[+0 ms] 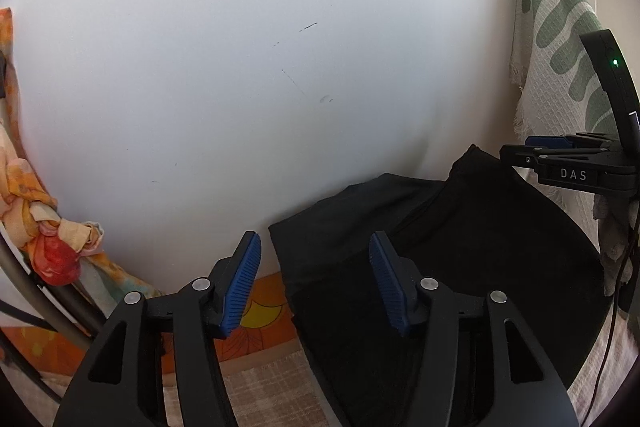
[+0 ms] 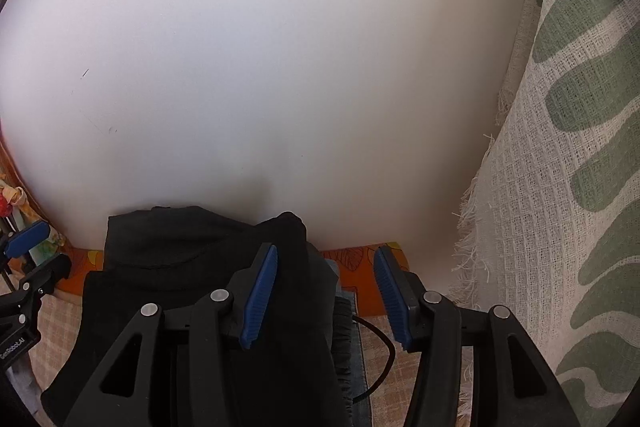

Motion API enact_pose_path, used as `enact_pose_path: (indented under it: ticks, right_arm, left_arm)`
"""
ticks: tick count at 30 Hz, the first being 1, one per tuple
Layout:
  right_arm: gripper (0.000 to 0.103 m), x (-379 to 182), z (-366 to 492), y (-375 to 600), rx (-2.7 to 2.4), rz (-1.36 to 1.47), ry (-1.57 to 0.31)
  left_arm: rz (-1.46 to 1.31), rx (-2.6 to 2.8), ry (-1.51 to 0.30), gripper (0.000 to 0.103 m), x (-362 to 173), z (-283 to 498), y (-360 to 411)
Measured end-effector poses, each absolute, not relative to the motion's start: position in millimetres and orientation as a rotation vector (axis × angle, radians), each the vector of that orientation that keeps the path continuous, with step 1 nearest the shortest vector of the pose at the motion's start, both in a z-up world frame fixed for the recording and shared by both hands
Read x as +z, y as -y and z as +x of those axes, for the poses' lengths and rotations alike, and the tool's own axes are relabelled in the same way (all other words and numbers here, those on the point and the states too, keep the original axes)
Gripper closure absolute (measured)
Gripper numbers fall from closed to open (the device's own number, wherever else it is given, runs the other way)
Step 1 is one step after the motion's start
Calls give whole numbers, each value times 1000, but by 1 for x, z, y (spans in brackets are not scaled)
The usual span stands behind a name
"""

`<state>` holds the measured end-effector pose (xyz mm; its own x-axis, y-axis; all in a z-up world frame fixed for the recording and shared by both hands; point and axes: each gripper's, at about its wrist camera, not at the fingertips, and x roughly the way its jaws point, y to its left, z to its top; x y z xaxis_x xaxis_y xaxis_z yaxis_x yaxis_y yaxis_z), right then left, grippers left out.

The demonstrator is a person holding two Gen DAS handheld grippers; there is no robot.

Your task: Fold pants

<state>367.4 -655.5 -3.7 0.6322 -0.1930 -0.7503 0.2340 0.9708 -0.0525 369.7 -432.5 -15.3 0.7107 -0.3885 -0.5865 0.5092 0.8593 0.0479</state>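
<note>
The black pants (image 1: 460, 251) lie folded in a thick stack on the bed, against a white wall. My left gripper (image 1: 316, 283) is open and empty above the stack's left edge. My right gripper (image 2: 326, 291) is open and empty above the stack's right edge; the pants (image 2: 192, 267) lie below and to its left. The right gripper also shows at the right of the left wrist view (image 1: 544, 147). The left gripper shows at the left edge of the right wrist view (image 2: 24, 239).
A white and green patterned cloth (image 2: 568, 147) hangs at the right. An orange floral sheet (image 2: 360, 263) and checked bedding (image 1: 260, 379) lie under the pants. A black cable (image 2: 380, 359) runs right of the stack. Knotted orange fabric (image 1: 52, 243) hangs at the left.
</note>
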Motion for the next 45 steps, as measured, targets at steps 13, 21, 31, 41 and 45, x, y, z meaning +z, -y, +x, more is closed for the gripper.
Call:
enact_pose_path:
  ticks: [13,21,31,41,45]
  right_arm:
    - [47,37,311,635,-218,61,-797]
    - [38,71,267,608,-216,83,-750]
    - [17,104,172,548,-267,90,-686]
    - [12,112,83,495,-328,104,-654]
    - [5,112,54,471,-335,87,-629]
  left_arm:
    - [173,-544,-551,47,31,318,399]
    - [170,-560,-523,47,67,272,363]
    - [205,-582,-502,44,89,192,311]
    - [177,-605,-483,31,90,104,255]
    - [172,-594,-487,26,81,77,228]
